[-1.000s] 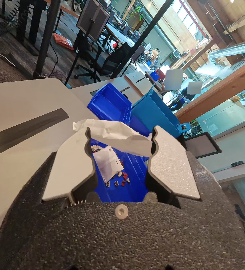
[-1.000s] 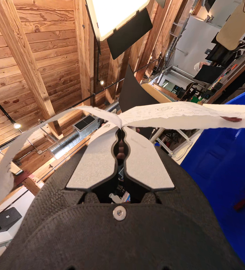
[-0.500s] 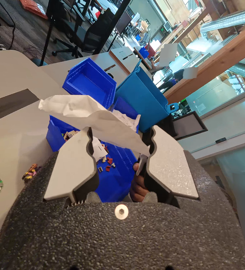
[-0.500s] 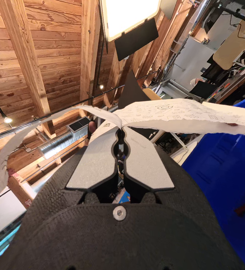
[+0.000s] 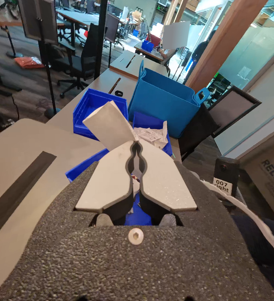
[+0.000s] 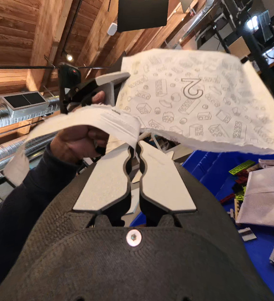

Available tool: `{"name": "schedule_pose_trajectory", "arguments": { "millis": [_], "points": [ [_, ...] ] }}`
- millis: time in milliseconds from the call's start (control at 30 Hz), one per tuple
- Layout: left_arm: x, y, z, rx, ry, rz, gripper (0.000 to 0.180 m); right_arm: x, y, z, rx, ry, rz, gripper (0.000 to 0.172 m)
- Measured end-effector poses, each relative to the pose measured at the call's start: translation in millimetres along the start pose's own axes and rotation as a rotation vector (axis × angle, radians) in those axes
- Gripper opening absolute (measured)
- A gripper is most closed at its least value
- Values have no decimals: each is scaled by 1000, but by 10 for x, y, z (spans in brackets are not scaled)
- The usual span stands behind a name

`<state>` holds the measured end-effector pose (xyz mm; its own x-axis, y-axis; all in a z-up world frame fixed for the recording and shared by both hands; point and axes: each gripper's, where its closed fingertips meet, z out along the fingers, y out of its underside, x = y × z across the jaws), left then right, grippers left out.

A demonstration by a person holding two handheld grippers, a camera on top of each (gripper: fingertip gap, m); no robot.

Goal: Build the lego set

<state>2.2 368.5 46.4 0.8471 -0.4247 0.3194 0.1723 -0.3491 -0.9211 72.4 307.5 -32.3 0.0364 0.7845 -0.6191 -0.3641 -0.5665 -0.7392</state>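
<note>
My left tool (image 5: 136,143) and right tool (image 6: 137,145) each clamp the torn white paper bag (image 6: 198,101). Mid-frame, one blue bin (image 5: 100,104) looks bare; the next bin (image 5: 149,118) holds white packets (image 5: 151,138). Toy bricks (image 6: 240,167) litter the right-hand bin (image 6: 203,167)

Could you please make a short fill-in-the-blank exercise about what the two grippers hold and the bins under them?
1. Both grippers pinch a torn paper bag whose colour is ____.
2. The jaws of the left gripper are ____ on the bag's edge.
3. The bins on the table are of the colour ____.
4. The bin under the right gripper holds small toy ____.

Missing words: white; shut; blue; bricks
</note>
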Motion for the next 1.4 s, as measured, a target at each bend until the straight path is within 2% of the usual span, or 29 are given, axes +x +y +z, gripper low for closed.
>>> {"name": "schedule_pose_trajectory", "arguments": {
  "millis": [133, 200, 267, 333, 367, 467, 700, 800, 933, 1100, 1200, 1267, 1400],
  "points": [
    [29, 8, 45, 39, 57, 141, 0, 4, 171, -98, -63, 39, -23, 11],
    [68, -11, 8, 110, 81, 243, 0, -11, 277, -185, -106, 46, -22, 22],
    [147, -22, -79, 214, 95, 390, 0, -81, 358, -309, -117, 22, -13, 25],
    [185, 120, -111, 256, 74, 538, 0, -191, 432, -438, -108, -22, -16, 24],
    [148, 232, -85, 233, 46, 575, 0, -232, 479, -496, -107, -35, -34, 24],
    [59, 414, -59, 229, -10, 612, 0, -283, 634, -612, -113, -58, -107, 21],
    [-30, 259, -334, 369, -70, 462, 0, -192, 930, -637, -173, -76, -147, 20],
    [-190, 172, -630, 428, -131, 326, 0, -200, 1029, -631, -207, -86, -184, 20],
    [-529, 152, -1162, 514, -145, 96, 0, -257, 1136, -630, -237, -104, -249, 20],
    [-1103, 341, -1811, 594, -189, -227, 0, -307, 1228, -645, -264, -125, -302, 19],
    [-1338, 595, -1994, 536, -242, -349, 0, -329, 1258, -659, -272, -125, -339, 19],
    [-1414, 679, -2108, 581, -275, -382, 0, -372, 1288, -659, -283, -128, -377, 19],
    [-1294, 737, -2201, 750, -228, -441, 0, -668, 1524, -609, -381, -212, -402, 17]
  ]
}}
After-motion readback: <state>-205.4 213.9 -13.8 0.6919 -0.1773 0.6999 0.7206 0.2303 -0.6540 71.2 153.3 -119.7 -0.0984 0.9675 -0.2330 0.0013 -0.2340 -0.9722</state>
